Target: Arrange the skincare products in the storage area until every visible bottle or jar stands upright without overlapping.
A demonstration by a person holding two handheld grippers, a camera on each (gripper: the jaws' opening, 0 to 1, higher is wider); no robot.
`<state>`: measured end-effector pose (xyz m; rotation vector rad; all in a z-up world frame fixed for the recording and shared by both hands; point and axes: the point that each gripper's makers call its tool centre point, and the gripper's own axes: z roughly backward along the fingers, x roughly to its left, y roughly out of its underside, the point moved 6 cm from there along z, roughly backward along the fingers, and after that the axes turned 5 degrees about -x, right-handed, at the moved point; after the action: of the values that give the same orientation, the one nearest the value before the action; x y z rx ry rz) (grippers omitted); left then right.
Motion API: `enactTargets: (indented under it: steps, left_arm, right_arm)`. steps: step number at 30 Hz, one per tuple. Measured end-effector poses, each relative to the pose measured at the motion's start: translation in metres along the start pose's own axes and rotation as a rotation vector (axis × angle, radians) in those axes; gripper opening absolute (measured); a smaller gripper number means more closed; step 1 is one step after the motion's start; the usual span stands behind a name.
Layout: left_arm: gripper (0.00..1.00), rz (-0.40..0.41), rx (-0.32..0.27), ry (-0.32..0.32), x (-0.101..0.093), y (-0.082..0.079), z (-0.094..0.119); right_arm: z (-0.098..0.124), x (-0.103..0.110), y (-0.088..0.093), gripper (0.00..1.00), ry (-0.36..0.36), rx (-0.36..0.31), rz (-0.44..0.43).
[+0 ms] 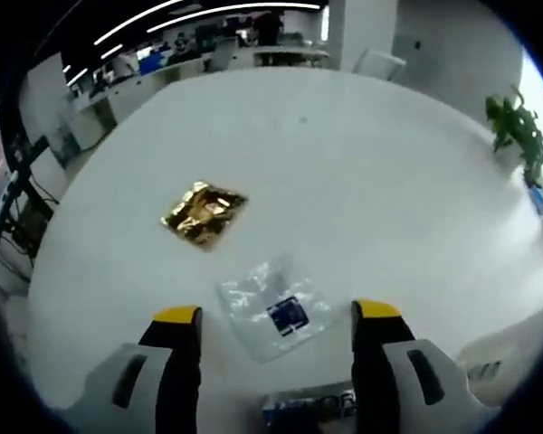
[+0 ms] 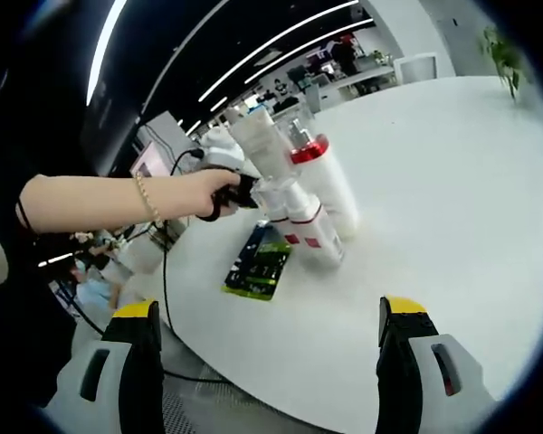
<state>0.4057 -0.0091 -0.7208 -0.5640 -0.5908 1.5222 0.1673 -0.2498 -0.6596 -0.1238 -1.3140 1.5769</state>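
Observation:
My left gripper (image 1: 277, 312) is open above a white table (image 1: 344, 163). A clear plastic sachet with a blue label (image 1: 274, 307) lies flat between its jaws, and a gold foil sachet (image 1: 204, 214) lies further off to the left. My right gripper (image 2: 270, 307) is also open, with nothing between its fingers. Beyond it is a tight cluster of white bottles: a tall bottle with a red band (image 2: 324, 181), a smaller one with a red label (image 2: 306, 231) and a white tube (image 2: 258, 136). A green and black packet (image 2: 261, 260) lies flat beside them.
A person's hand (image 2: 213, 190) holds a black handle close to the left of the bottles. A green plant (image 1: 516, 127) stands at the table's far right edge. The table edge (image 2: 253, 371) runs just ahead of the right gripper's jaws. Desks and chairs fill the room behind.

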Motion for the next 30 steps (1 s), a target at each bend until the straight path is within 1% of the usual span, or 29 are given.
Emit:
enactTargets:
  steps: [4,9,10,14,15,22,25,28,30]
  left_arm:
    - [0.59,0.007,-0.003,-0.005,0.002,-0.003,-0.004]
    - [0.56,-0.028,-0.009,-0.001,0.003,-0.003,-0.004]
    - [0.53,-0.033,-0.01,0.002,0.003,-0.003,-0.004]
    - [0.38,-0.054,-0.011,0.017,0.002,-0.004,-0.005]
    - [0.36,-0.059,-0.013,0.023,0.001,-0.004,-0.005]
    - [0.36,-0.074,-0.014,0.033,0.001,-0.004,-0.004]
    - [0.36,-0.094,-0.013,0.035,0.003,-0.005,-0.003]
    - [0.36,-0.104,-0.024,0.051,0.003,-0.005,0.002]
    - [0.36,-0.119,-0.032,0.076,0.002,-0.006,0.005]
  right_arm:
    - [0.0,-0.001,0.0,1.0,0.001,0.0,-0.003]
    - [0.0,0.0,0.0,1.0,0.004,-0.001,-0.004]
    - [0.0,0.0,0.0,1.0,0.004,-0.001,-0.004]
    - [-0.001,0.0,0.0,1.0,0.006,0.0,-0.005]
    - [-0.001,0.0,0.0,1.0,0.005,-0.002,-0.004]
    - [0.0,0.0,-0.001,1.0,0.006,-0.004,-0.004]
    - [-0.001,0.001,-0.001,1.0,0.006,-0.005,-0.001]
    - [-0.001,0.001,-0.001,1.0,0.003,-0.004,0.002]
    - [-0.001,0.002,-0.001,1.0,0.001,-0.003,0.003]
